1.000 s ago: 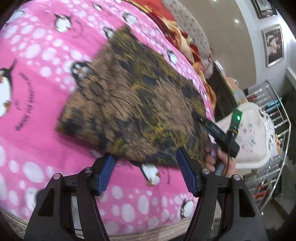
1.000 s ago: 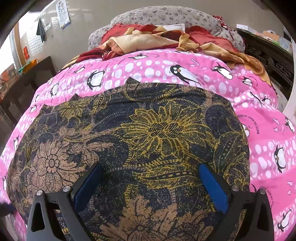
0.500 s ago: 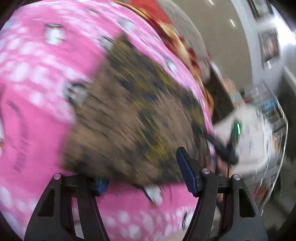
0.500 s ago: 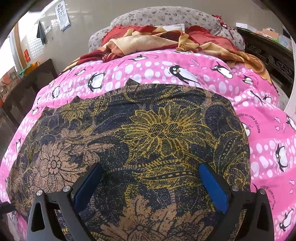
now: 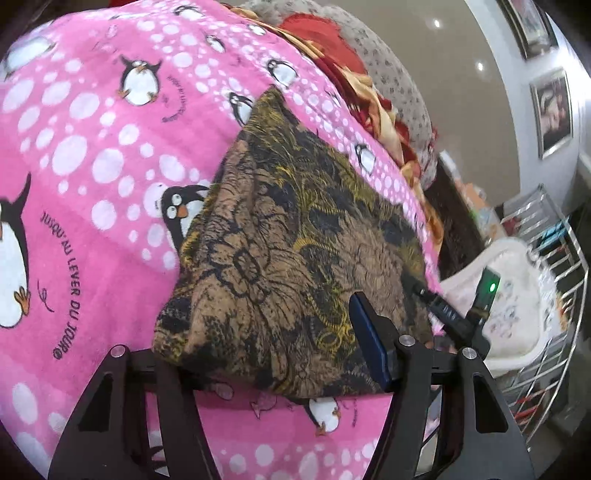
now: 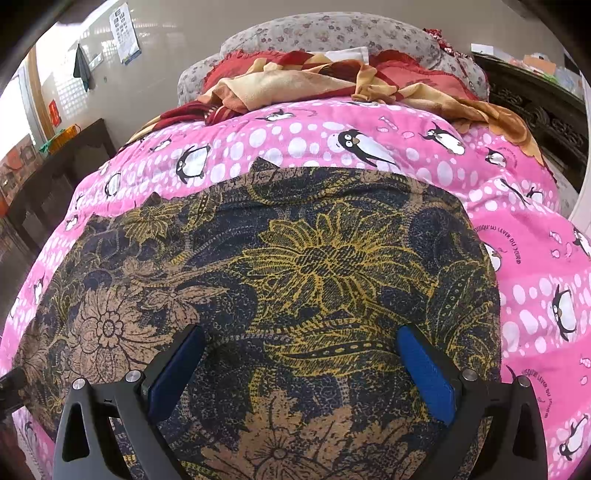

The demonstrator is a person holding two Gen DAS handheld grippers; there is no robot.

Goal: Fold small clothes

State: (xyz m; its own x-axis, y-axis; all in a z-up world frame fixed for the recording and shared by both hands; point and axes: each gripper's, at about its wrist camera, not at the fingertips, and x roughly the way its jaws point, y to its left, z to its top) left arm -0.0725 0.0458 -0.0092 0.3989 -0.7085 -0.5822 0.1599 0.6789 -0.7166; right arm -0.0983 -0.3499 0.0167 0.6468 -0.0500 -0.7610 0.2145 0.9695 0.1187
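A dark floral garment (image 5: 295, 258) with brown and yellow flowers lies spread on a pink penguin blanket (image 5: 92, 166). It fills most of the right wrist view (image 6: 295, 295). My left gripper (image 5: 266, 354) is open at the garment's near edge, the cloth lying over its left finger and its right blue pad (image 5: 369, 343) showing on top. My right gripper (image 6: 299, 373) is open, both blue pads resting on or just above the garment. The right gripper's body (image 5: 454, 317) shows at the garment's far right edge in the left wrist view.
Red and tan bedding (image 6: 314, 81) and a grey flowered pillow (image 6: 332, 33) lie at the head of the bed. A metal rack (image 5: 554, 295) and a white tray stand beside the bed. Dark wooden furniture (image 6: 535, 118) flanks it.
My left gripper has moved forward to the garment's near edge, so the cloth now lies over its left finger. The right gripper has hardly moved.
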